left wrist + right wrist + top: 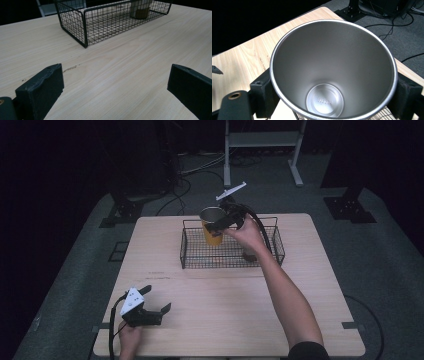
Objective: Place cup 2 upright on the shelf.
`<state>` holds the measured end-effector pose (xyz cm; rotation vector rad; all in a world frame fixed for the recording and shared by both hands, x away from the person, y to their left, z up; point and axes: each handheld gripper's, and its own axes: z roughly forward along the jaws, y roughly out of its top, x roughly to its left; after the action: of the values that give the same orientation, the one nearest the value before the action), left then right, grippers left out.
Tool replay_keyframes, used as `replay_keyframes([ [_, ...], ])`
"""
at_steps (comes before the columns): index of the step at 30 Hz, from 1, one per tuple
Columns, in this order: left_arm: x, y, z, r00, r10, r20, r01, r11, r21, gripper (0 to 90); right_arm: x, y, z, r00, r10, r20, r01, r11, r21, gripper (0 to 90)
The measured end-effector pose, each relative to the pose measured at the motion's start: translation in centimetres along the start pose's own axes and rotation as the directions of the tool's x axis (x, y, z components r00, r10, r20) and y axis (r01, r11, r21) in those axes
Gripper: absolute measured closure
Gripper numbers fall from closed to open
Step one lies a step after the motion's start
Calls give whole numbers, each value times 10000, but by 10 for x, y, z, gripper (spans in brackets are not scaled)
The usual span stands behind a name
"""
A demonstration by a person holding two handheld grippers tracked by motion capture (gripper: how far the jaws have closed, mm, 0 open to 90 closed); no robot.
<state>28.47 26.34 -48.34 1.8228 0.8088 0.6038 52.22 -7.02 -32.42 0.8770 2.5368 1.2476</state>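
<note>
The right gripper (223, 222) clasps a yellow steel cup (212, 226) over the wire basket (195, 257) on the tabletop (225, 305). The left gripper (156, 301) rests spread apart. The smooth cup could slip and topple against the basket's rim.

You get a dim high view: the table (225, 310) is softly lit from above while the surrounding floor falls to near black. Your gripper views are brighter, though the near jaws blur. The cup (332, 72) shows soft sheen, no hard glare.
</note>
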Motion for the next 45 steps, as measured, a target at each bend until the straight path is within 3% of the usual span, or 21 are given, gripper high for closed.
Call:
replay_keyframes([
  [27,0,0,0,10000,-33,28,33,10000,-64,0,-6,-10,33,9992,371,168,-376,9988,306,131],
  [45,0,0,0,10000,23,22,-23,10000,-72,0,-9,-27,50,9964,689,488,-714,9961,520,130],
])
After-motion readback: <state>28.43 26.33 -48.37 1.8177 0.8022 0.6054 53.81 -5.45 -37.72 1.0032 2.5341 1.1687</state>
